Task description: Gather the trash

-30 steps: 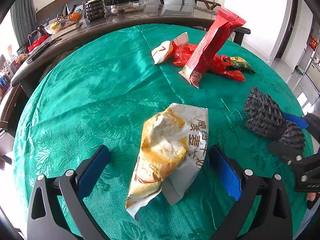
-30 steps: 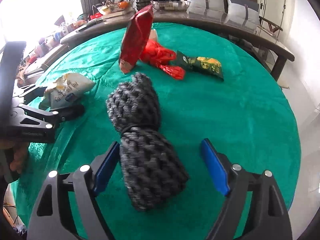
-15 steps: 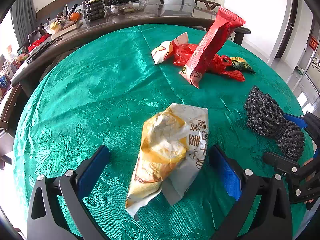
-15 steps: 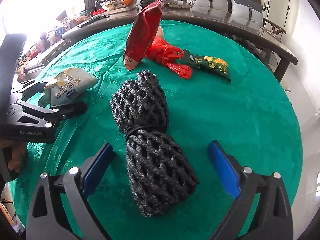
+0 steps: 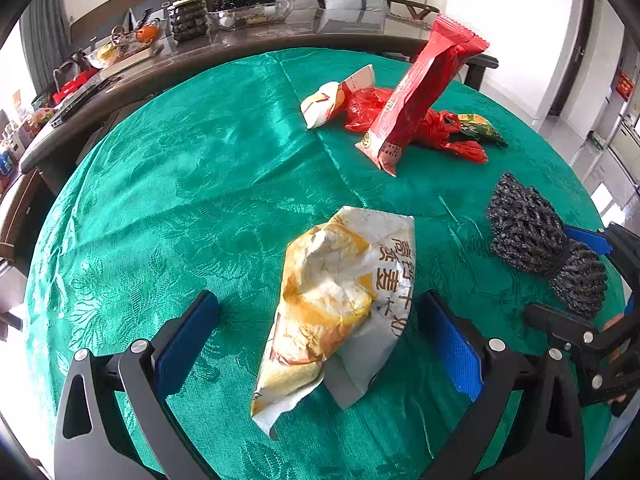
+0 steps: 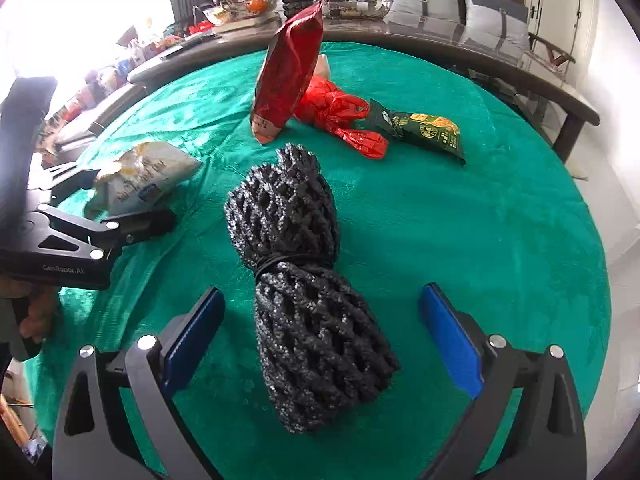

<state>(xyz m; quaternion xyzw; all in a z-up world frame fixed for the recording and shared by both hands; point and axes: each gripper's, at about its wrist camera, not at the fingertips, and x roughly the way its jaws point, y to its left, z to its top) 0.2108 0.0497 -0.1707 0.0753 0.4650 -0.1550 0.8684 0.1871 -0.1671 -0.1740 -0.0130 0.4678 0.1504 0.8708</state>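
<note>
Currently left tool (image 5: 316, 332) wide open around crumpled yellow-white snack bag (image 5: 340, 300); right tool (image 6: 320, 332), jaws just opened wide, straddles black foam net bundle (image 6: 304, 280), gripping nothing.

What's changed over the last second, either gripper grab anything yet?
The right gripper has just been opening its jaws wider around the black foam net bundle, not gripping it. The left gripper stays open around the yellow snack bag. The trash hasn't moved.
</note>
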